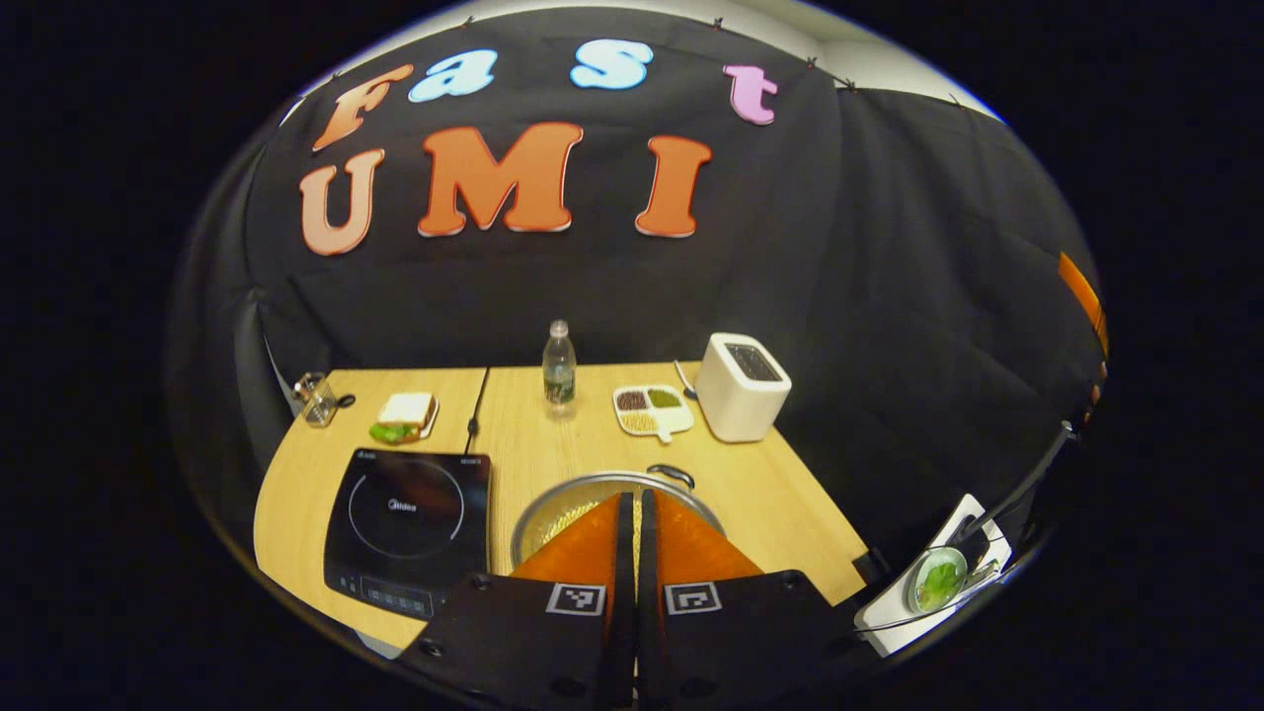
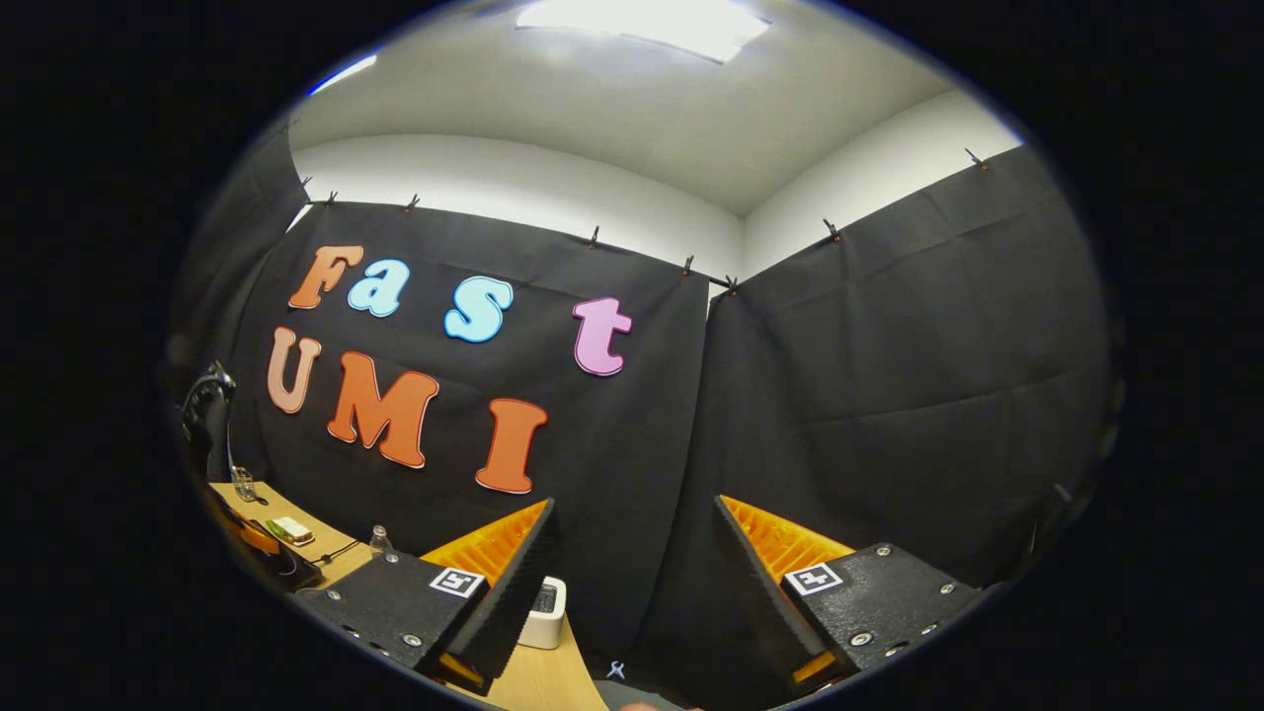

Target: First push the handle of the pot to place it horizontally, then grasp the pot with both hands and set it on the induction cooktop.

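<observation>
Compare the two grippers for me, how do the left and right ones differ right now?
The left gripper has its fingers closed together, nearly touching; the right gripper has its fingers spread wide apart. The left gripper points down over the pot on the wooden table, while the right gripper aims up at the booth wall and ceiling, well off the table. Both have orange fingers on black bodies with square markers, and neither holds anything.
</observation>
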### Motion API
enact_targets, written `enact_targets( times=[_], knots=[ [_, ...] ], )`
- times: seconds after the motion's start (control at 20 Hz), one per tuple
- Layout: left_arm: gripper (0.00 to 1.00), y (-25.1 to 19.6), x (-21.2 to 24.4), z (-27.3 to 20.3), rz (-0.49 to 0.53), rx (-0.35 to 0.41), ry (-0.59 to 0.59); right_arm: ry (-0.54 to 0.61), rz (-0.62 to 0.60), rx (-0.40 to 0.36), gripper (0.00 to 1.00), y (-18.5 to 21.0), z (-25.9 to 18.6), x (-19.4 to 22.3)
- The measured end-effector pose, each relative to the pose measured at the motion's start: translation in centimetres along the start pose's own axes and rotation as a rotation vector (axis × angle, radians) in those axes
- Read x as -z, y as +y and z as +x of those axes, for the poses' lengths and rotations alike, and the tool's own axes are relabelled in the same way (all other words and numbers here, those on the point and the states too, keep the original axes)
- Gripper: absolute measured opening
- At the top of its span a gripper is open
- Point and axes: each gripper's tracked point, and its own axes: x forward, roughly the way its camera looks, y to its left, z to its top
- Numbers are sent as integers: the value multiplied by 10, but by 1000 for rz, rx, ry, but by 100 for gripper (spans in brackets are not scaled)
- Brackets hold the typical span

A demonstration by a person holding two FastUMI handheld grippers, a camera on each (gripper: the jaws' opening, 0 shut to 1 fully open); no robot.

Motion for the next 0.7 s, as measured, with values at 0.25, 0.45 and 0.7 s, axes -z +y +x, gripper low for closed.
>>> enact_targets(
  times=[0.25,0.45,0.7],
  knots=[
    [8,4,77,11,-88,-52,207,29,25,-48,95,-2,1,15],
    [8,8,130,17,-171,-73,357,40,30,-54,95,-8,-2,21],
    [8,17,183,24,-294,-98,517,59,27,-48,95,-13,-6,27]
  ],
)
